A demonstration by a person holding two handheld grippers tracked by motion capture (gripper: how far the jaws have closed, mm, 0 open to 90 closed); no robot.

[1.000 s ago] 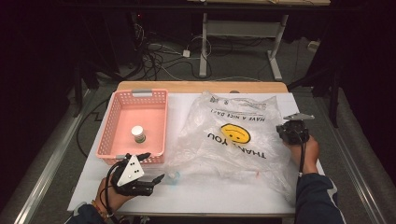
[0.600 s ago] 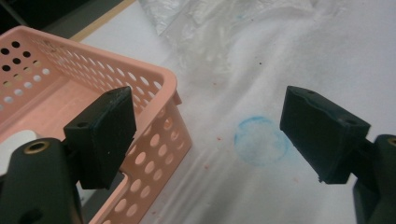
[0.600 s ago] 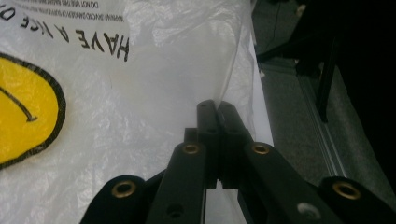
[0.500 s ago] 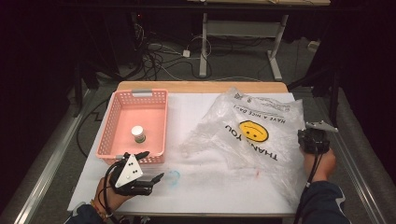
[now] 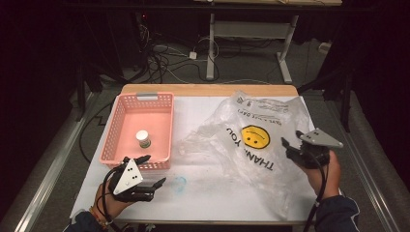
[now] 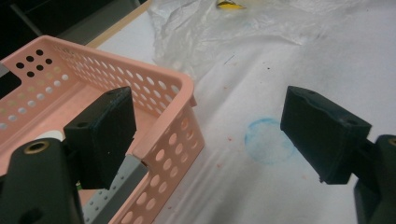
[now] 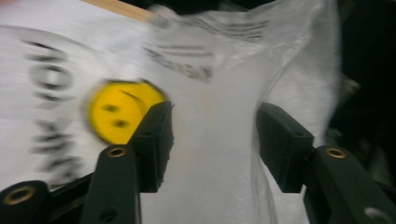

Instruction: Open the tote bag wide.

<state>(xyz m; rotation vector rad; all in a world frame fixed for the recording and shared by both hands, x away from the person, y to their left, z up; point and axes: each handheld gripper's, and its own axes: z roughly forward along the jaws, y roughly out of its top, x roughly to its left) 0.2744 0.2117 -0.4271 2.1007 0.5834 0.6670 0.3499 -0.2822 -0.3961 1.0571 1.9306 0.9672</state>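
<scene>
A: Where is the plastic bag (image 5: 256,140) placed?

B: It is spread flat on the desk (image 5: 203,193), just right of the pink basket (image 5: 112,140), in which a small jar (image 5: 143,138) is seen.

A: Fingers?

B: The right gripper (image 5: 290,147) has just been opened; nothing is pinched, film only lies beyond it. The left gripper (image 5: 153,170) is held released, empty, at the basket's near corner.

A: Handling?

B: Judged light, limp, slippery, easily torn. A bunched fold at the edge nearest the right gripper is best taken.

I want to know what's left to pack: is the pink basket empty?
No: in the high view a small white-capped container stands upright on the floor of the pink basket.
</scene>
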